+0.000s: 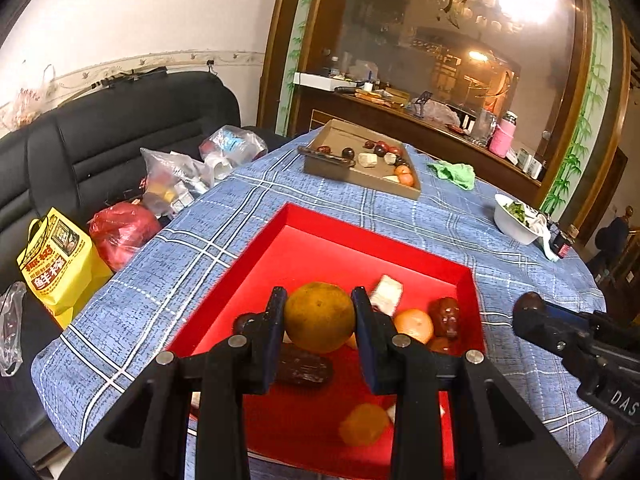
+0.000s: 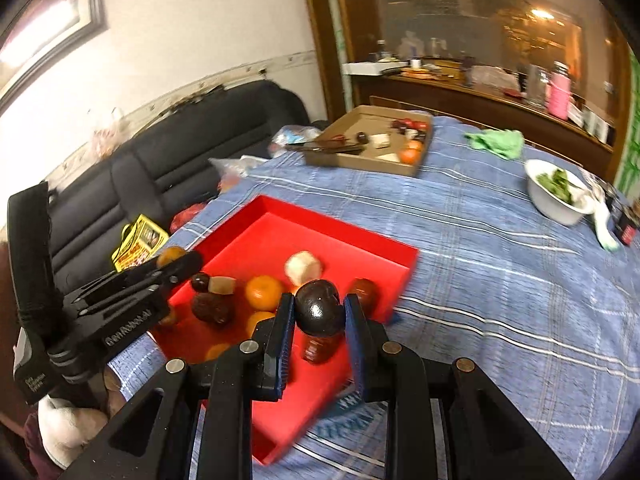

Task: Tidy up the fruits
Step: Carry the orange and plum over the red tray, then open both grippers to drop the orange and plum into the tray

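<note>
1. Here, the left tool (image 1: pixel 319 312) grips a yellow-green citrus (image 1: pixel 320 317) above the red tray (image 1: pixel 340 228).
2. The right tool (image 2: pixel 319 316) clamps a dark round fruit (image 2: pixel 320 307) over the same tray on the tabletop (image 2: pixel 500 280).

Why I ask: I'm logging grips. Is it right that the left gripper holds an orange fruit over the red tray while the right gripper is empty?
Not quite: the right gripper is shut on a dark round fruit, as the right wrist view shows. The left gripper does hold the orange fruit over the red tray.

A home living and dining room: a black sofa (image 1: pixel 120 136) at nine o'clock, a wooden sideboard (image 1: pixel 420 124) at twelve, a cloth-covered table (image 1: pixel 440 216) between.
</note>
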### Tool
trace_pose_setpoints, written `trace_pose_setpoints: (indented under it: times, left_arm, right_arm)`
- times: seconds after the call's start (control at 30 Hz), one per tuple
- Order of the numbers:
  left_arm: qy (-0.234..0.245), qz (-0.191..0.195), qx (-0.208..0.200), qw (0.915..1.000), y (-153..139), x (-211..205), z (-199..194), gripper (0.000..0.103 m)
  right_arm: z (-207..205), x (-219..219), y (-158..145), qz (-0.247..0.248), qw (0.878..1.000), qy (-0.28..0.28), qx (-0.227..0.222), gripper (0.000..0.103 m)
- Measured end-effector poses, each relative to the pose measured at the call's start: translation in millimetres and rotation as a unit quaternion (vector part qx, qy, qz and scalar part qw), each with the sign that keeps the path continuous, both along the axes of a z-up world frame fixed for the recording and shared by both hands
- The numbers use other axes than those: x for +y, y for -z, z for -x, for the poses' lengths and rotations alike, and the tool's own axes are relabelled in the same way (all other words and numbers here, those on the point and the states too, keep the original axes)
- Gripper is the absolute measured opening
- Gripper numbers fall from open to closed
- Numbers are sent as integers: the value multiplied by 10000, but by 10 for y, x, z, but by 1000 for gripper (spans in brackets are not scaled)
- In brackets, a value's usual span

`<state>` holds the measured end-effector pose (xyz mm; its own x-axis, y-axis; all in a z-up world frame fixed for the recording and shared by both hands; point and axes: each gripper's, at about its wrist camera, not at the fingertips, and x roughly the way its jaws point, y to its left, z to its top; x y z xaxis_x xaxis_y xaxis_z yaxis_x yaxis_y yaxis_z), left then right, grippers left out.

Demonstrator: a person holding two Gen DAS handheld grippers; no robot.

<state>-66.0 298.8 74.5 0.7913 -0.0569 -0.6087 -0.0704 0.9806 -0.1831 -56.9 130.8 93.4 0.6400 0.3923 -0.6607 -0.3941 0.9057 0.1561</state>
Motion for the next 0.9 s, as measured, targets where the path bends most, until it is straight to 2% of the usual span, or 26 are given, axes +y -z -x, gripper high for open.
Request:
trace_pose_setpoints:
  times: [0.33,0.67,0.9]
  left_arm:
    - [-58,28,252,9997,144,244,-255,31]
    - [-213,172,439,9987,247,499,-441,31]
    - [-185,151,503,9984,281,515,-571,32]
  right_arm:
    - [-397,578,100,180,9990,-338,236,27]
    - [-700,776,176,108,9984,-355,434,27]
    - [-897,871,260,154,9979,-292,561,27]
